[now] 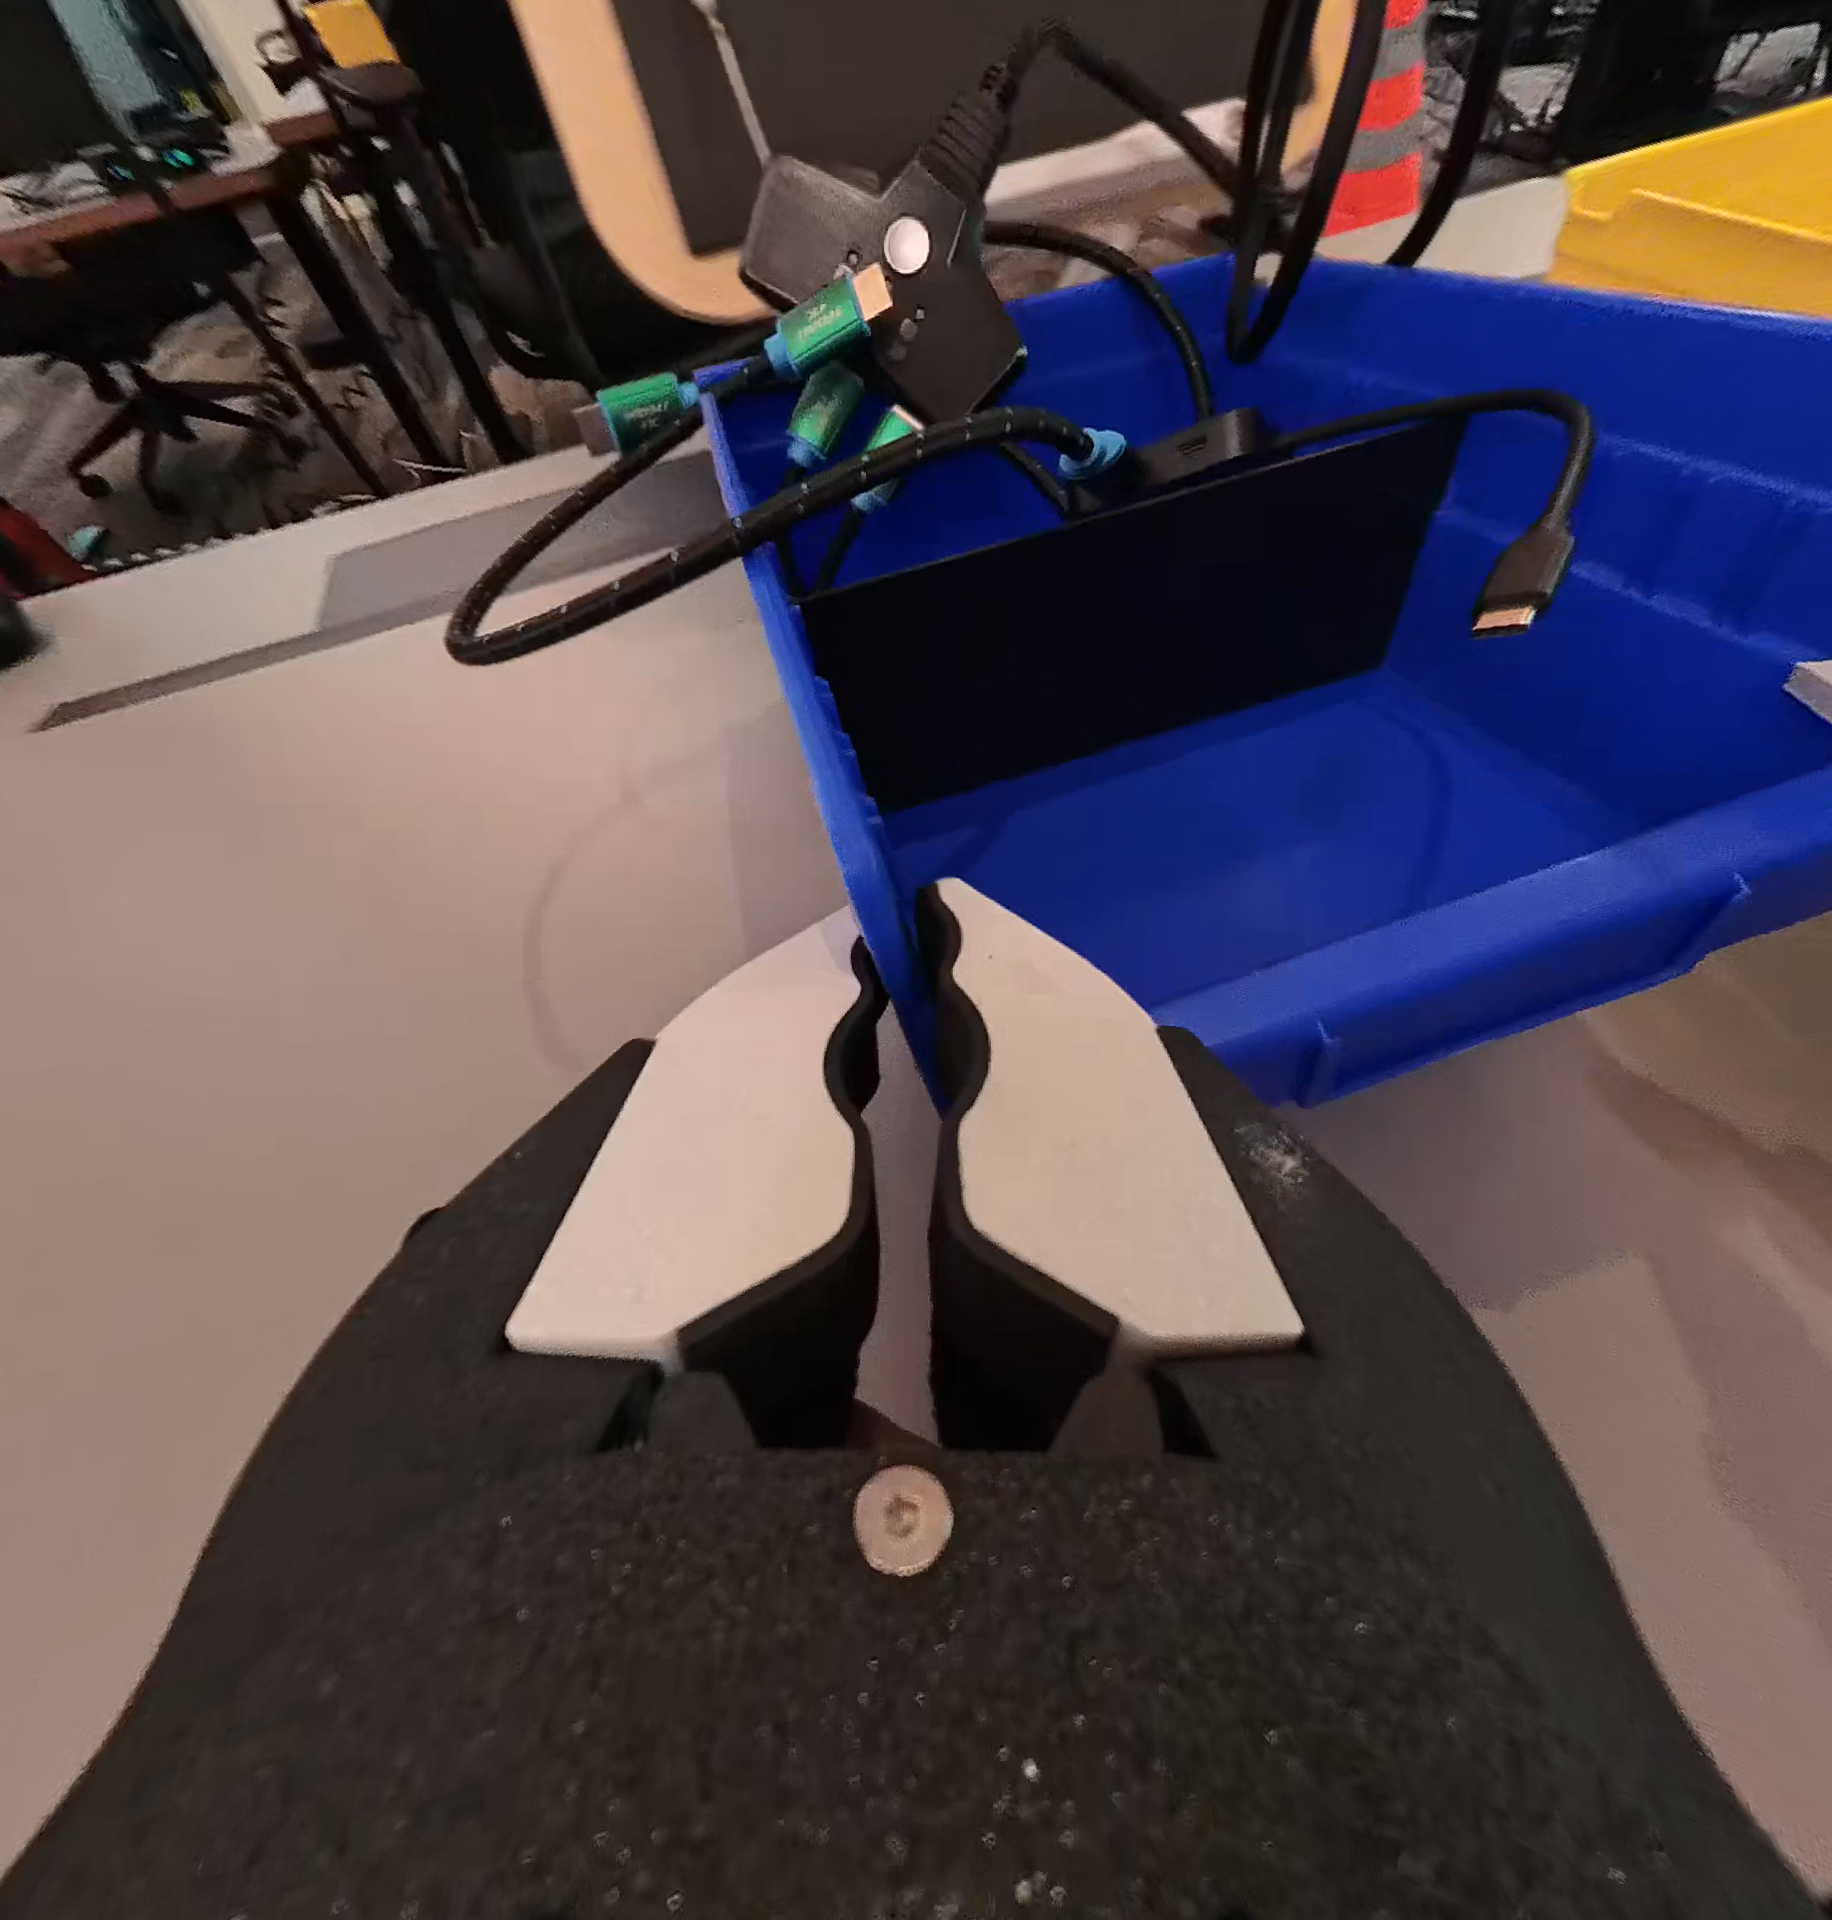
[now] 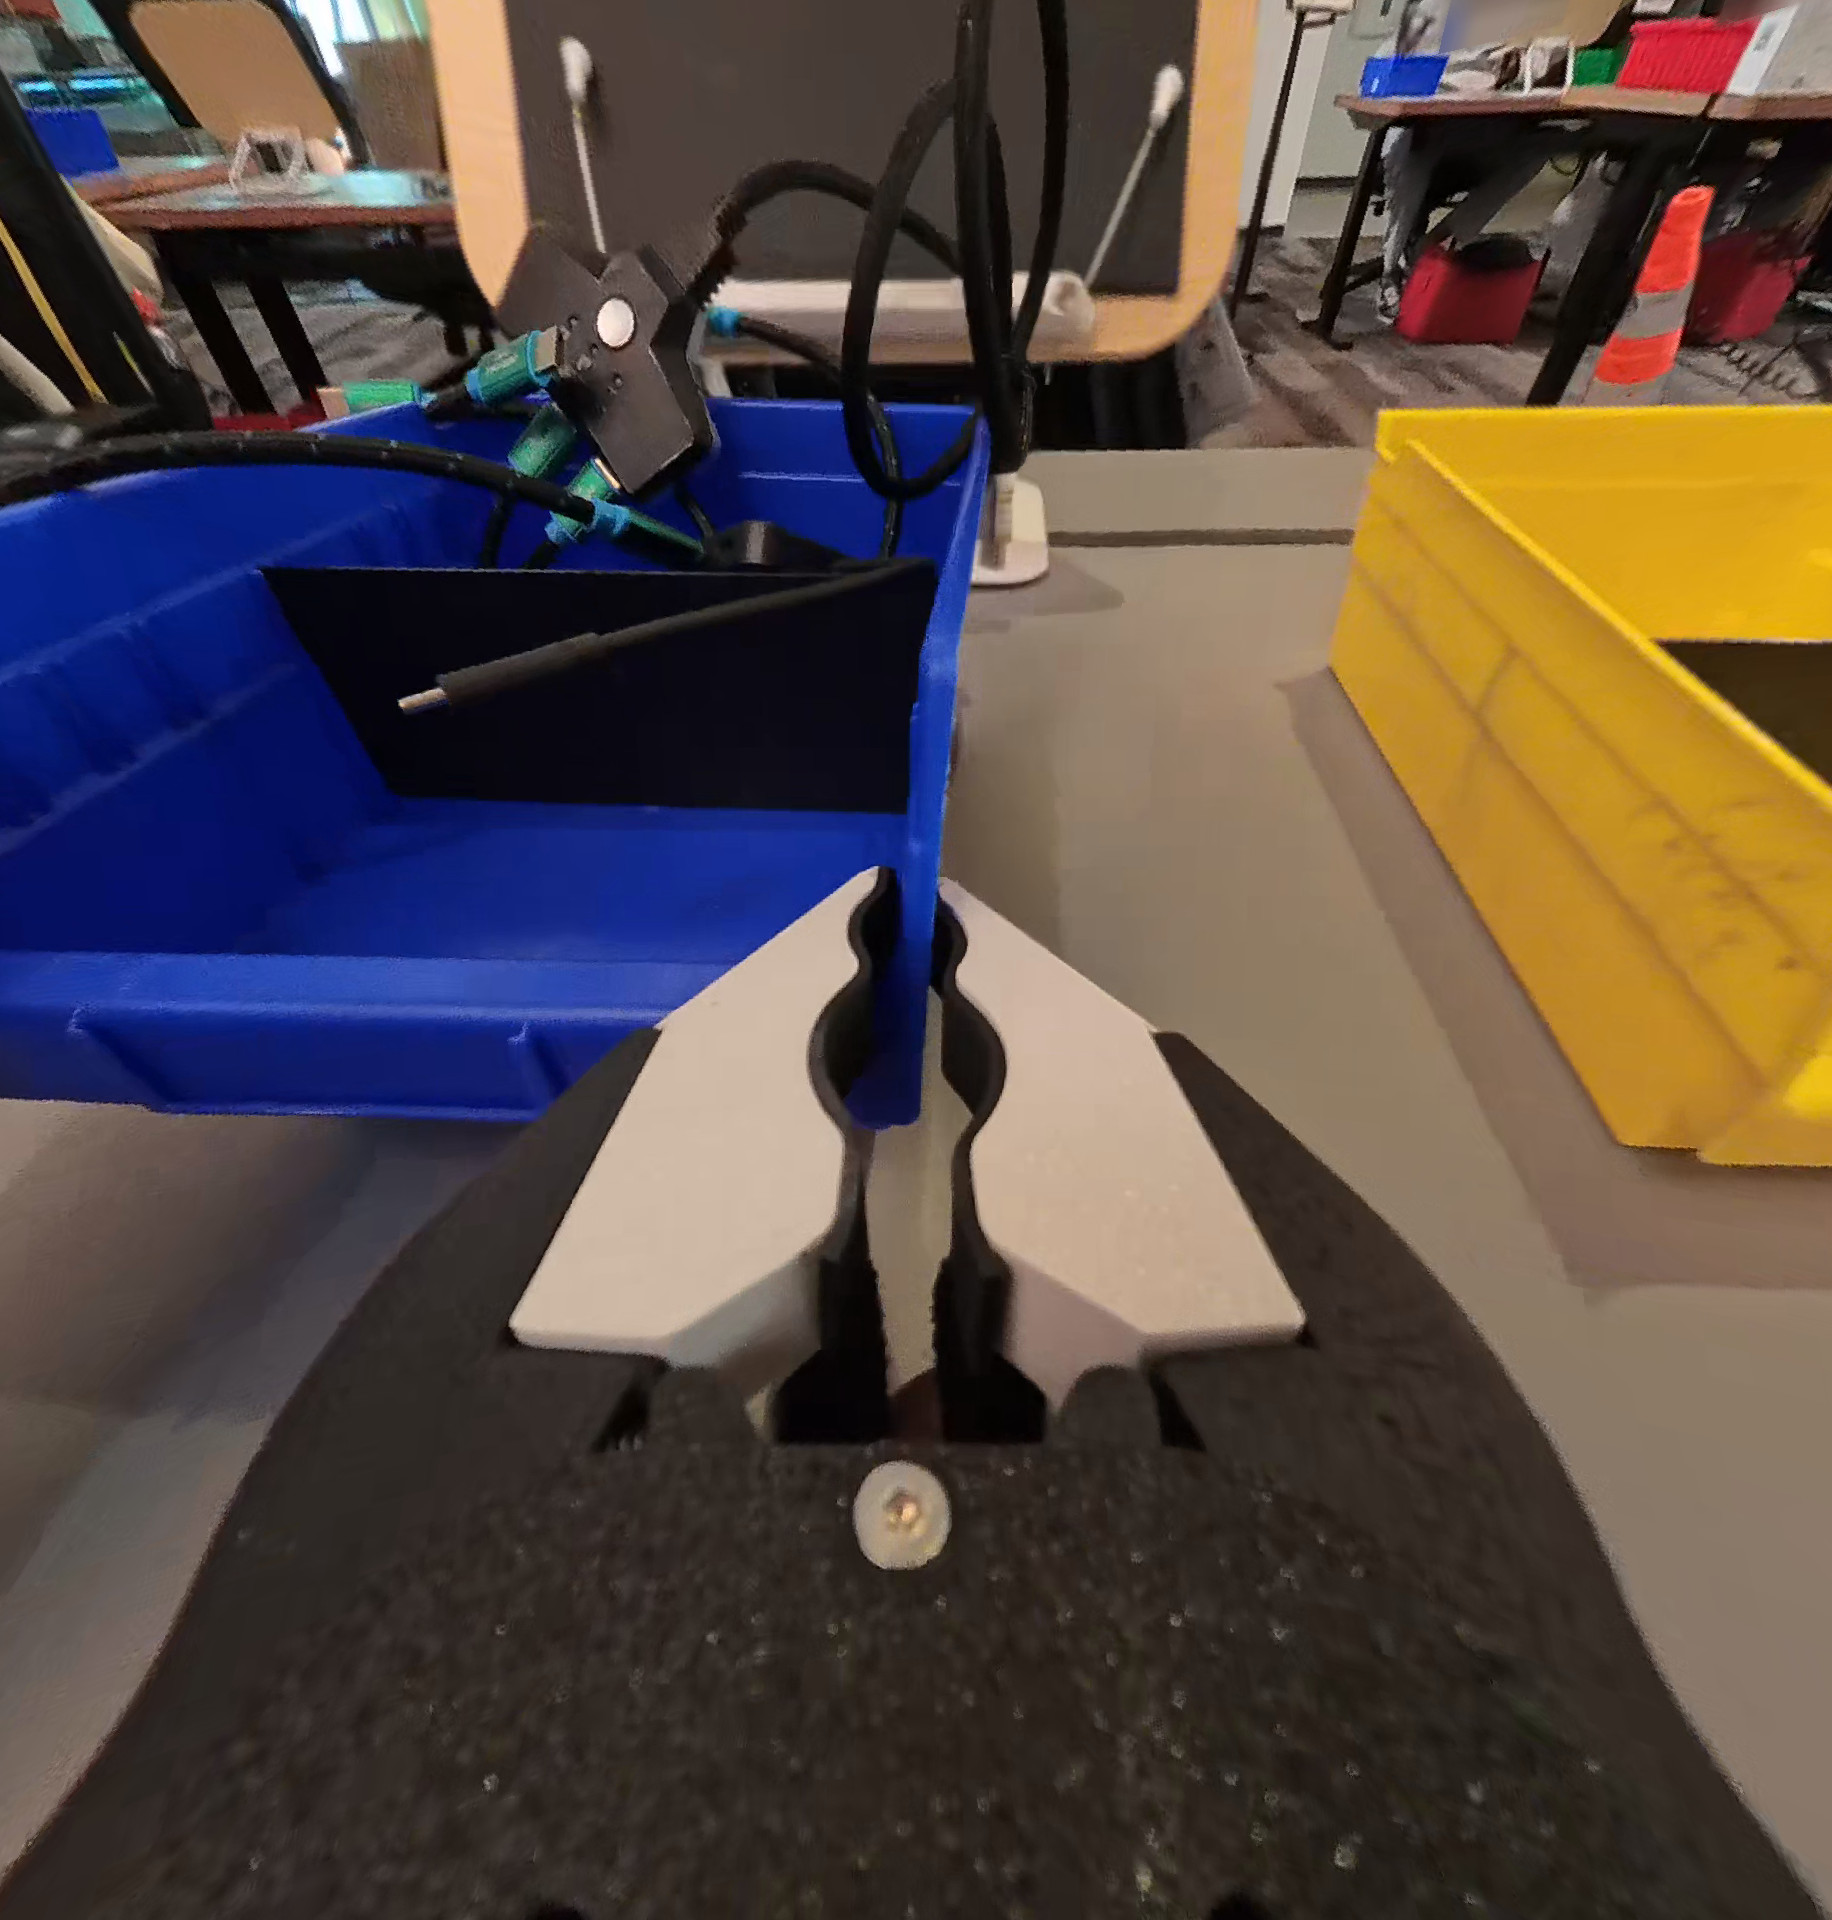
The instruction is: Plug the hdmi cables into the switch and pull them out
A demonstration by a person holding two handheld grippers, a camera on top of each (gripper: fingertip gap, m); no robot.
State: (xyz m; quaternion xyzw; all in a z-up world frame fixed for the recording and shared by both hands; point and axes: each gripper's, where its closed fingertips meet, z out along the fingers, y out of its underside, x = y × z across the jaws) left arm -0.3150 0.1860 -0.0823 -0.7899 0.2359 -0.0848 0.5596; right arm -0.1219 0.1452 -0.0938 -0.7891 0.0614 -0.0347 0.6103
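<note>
Switch (image 1: 896,301) black, angular, silver button, green-shelled plugs beside; both tools pinching blue bin (image 1: 1307,966) walls.

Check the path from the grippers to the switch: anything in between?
Yes. Both grippers are clamped on the blue bin's near corners: left gripper on one side wall, right gripper on the other. The switch sits at the far end, behind a black divider, amid a tangle of cables.
</note>
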